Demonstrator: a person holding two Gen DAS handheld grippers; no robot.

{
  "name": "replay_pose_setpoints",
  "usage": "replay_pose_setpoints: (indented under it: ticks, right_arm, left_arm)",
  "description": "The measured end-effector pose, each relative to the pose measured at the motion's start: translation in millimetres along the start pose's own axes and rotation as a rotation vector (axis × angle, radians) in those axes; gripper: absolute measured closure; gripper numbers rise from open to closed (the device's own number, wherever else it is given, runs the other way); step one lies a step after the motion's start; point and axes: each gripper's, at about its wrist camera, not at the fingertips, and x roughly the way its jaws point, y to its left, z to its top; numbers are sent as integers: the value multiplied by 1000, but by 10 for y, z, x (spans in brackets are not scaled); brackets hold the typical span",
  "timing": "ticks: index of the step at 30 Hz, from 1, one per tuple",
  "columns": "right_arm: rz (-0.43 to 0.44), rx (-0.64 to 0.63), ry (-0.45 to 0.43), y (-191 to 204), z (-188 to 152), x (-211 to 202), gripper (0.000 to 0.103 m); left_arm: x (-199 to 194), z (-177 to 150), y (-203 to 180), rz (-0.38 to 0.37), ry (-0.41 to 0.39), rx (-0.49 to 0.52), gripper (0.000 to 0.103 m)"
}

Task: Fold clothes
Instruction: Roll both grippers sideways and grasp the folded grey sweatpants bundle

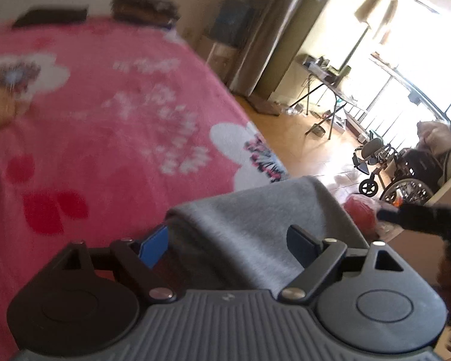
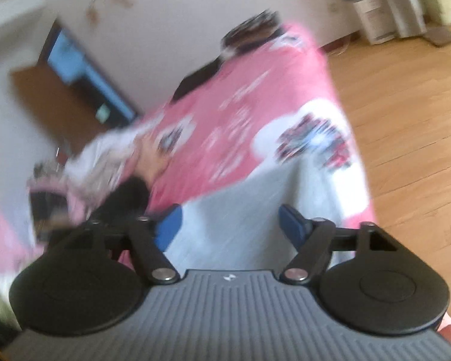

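Pink floral bedspread (image 1: 105, 138) carries a grey garment (image 1: 255, 219) lengthwise between both spread hand-held grippers (image 1: 228, 240) (image 2: 230, 225), unpinched.

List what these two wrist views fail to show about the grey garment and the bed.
- Grey garment: near part hidden behind the open left gripper; type unclear.
- Right wrist view: motion blur smears the garment and bedspread.
- Clothes pile: too blurred to identify.

Both cams ride low on the handheld grippers, looking forward and down along the fingers. Left view sits close over the pink bed cover (image 1: 99, 138), window side on its right. Right view is tilted, blurry, wood floor right. Both share the grey garment (image 1: 255, 234) up close.
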Motion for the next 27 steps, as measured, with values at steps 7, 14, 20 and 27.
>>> replay_pose_setpoints:
  ticks: [7, 14, 20, 27]
  right_arm:
    - [98, 200, 47, -880, 580, 768, 22]
    - [196, 257, 181, -1198, 811, 1570, 22]
    - [227, 252, 263, -1297, 773, 1738, 22]
    - [298, 338, 286, -1435, 575, 1576, 21]
  left_arm:
    - [336, 270, 360, -119, 35, -169, 16]
    - [713, 389, 534, -236, 143, -199, 16]
    - [806, 312, 633, -306, 158, -218, 16]
    - [736, 231, 740, -374, 192, -277, 16]
